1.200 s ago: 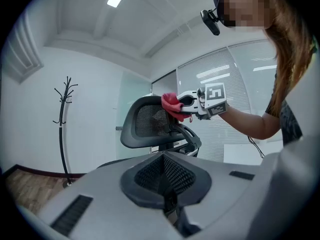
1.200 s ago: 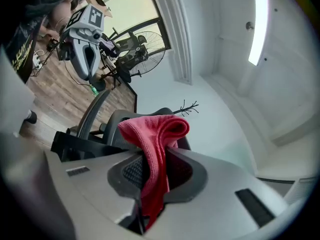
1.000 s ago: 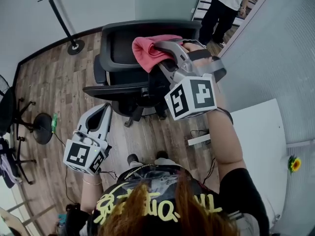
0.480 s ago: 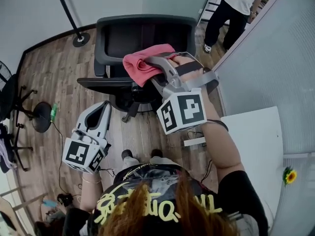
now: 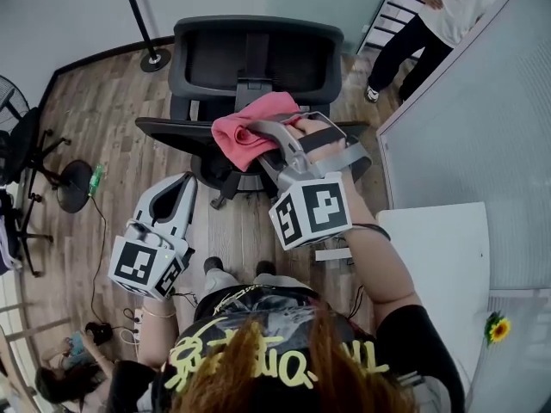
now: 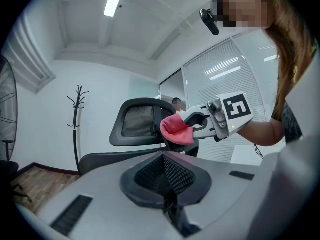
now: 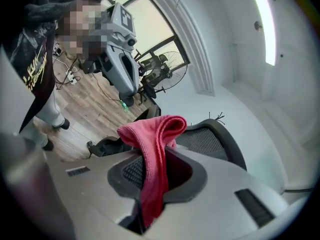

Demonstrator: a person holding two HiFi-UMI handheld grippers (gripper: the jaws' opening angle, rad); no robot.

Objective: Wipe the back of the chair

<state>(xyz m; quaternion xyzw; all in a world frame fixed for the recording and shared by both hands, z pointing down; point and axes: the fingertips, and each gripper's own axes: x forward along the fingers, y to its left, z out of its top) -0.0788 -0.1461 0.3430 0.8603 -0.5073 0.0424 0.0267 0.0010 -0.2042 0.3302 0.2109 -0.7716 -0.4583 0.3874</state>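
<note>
Head view: right tool (image 5: 263,136) clamps the cloth (image 5: 245,127) just short of the chair back (image 5: 215,58), which lies straight ahead, its width crosswise; left tool (image 5: 179,194), closed and empty, hangs farther from it.

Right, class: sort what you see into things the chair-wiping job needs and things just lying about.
Part of the job: chair, pink cloth, right gripper clamped on the cloth.
Just lying about: coat stand, fan, green bottle, sunflower.

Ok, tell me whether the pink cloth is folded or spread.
Folded: the pink cloth hangs doubled over in a bunch, pinched in the shut right tongs.
</note>
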